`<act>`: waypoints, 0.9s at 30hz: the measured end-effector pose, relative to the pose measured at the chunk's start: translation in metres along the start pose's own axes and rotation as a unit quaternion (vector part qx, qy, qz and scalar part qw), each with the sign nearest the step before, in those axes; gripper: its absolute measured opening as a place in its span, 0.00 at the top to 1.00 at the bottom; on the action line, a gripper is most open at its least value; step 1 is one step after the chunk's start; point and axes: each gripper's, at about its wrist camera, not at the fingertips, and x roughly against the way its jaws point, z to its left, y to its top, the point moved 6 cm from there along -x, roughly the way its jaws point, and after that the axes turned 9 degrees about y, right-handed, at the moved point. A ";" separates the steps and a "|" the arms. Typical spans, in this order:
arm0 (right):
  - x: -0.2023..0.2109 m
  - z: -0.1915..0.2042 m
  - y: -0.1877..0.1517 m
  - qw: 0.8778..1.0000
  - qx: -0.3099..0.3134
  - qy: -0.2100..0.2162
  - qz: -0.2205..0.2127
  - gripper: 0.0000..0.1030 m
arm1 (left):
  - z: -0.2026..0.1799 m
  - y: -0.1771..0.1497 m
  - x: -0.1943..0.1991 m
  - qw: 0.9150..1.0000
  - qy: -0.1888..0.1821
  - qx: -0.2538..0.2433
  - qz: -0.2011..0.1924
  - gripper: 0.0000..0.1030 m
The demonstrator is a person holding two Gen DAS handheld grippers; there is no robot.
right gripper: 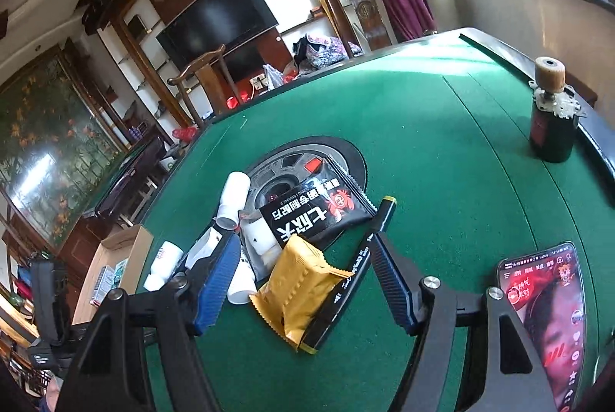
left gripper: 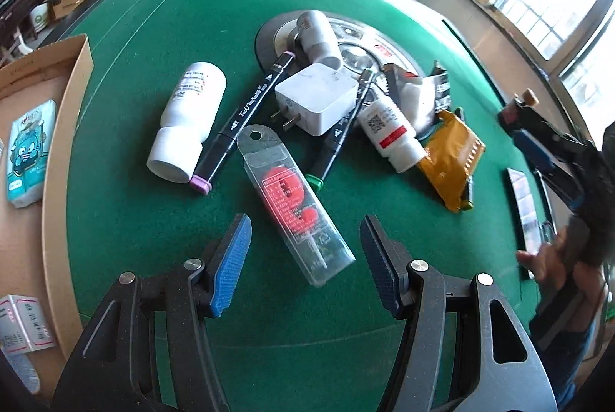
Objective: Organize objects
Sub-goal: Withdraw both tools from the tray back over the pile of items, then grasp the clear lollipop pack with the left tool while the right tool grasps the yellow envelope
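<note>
Hovering my left gripper [left gripper: 305,262], released, around the clear case [left gripper: 296,204]; only this view shows the cardboard box [left gripper: 73,96] holding tissues. My right gripper [right gripper: 300,281] gapes over the yellow packet [right gripper: 300,292]; bare felt [right gripper: 442,142] beyond.

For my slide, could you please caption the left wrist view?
Open left gripper over a clear plastic case, beside markers, bottles and a charger on green felt.

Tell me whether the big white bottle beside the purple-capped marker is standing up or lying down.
Lying down. The big white bottle rests on its side on the green table, cap end toward the camera.
</note>
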 end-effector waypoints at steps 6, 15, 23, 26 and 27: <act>0.002 0.006 0.003 1.000 0.008 0.010 0.001 0.32 | -0.003 0.013 -0.020 0.998 0.056 0.006 -0.010 0.41; -0.022 0.006 -0.016 0.997 0.034 -0.031 0.057 0.32 | 0.001 0.007 -0.021 0.993 0.094 -0.055 -0.043 0.67; -0.051 0.007 -0.025 0.993 0.045 -0.060 0.086 0.32 | 0.018 -0.006 -0.013 0.991 0.108 -0.058 -0.056 0.68; -0.067 0.012 -0.028 0.986 0.085 -0.103 0.097 0.32 | 0.018 -0.007 -0.012 0.991 0.106 -0.057 -0.058 0.68; -0.072 0.014 -0.030 0.984 0.098 -0.111 0.103 0.33 | 0.018 -0.007 -0.012 0.991 0.105 -0.057 -0.059 0.68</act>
